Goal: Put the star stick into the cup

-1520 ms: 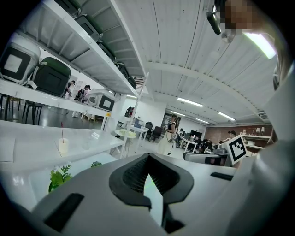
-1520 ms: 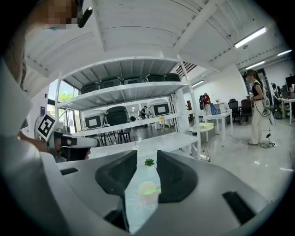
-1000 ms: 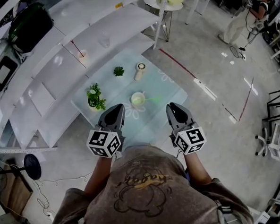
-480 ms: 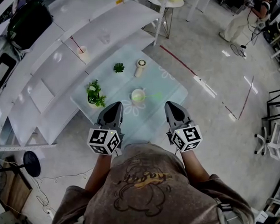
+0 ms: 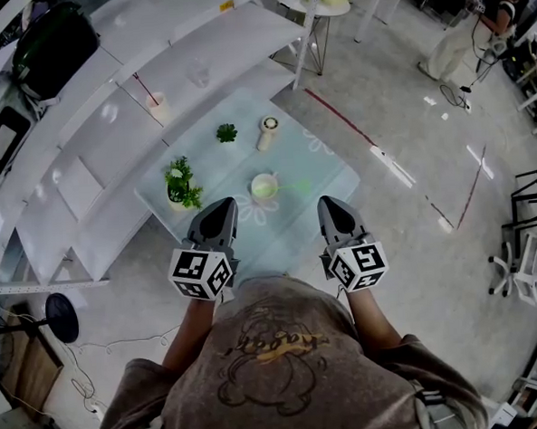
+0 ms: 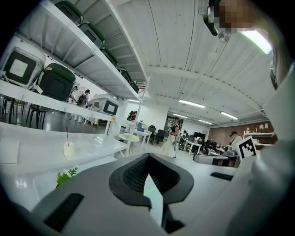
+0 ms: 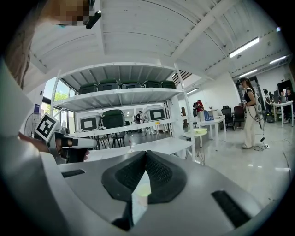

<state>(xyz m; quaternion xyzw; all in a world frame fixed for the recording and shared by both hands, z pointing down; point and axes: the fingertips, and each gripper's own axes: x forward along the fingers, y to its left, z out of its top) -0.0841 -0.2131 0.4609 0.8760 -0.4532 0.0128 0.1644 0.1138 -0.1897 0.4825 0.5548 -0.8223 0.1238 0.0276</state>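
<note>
Grey floor (image 5: 406, 246) and a long white shelf (image 5: 213, 49) surround a low, pale table (image 5: 324, 165), seen from above in the head view. No brand or label can be read. The print on the person's brown shirt (image 5: 278, 363) is too warped to make out, and each gripper's cube carries only black-and-white square markers.

On the table stands the cup (image 5: 264, 187), pale with a greenish glow inside. The star stick (image 5: 292, 188) is a thin green line running right from the cup's rim, low over the tabletop. Whether its near end sits inside the cup or only touches the rim cannot be told. A leafy plant (image 5: 181, 184) stands at the table's left edge, and a smaller plant (image 5: 226, 133) stands further back.

The left gripper (image 5: 221, 206) and right gripper (image 5: 329, 203) are held side by side over the table's near edge, pointing forward. Cup and stick lie just ahead of them, in the space between their two lines. The cup is nearer the left gripper and the stick's free end reaches toward the right one, but neither gripper touches them.

In the left gripper view the jaws meet at the tips with nothing held. The right gripper view shows the same: jaws pressed together, empty.
</note>
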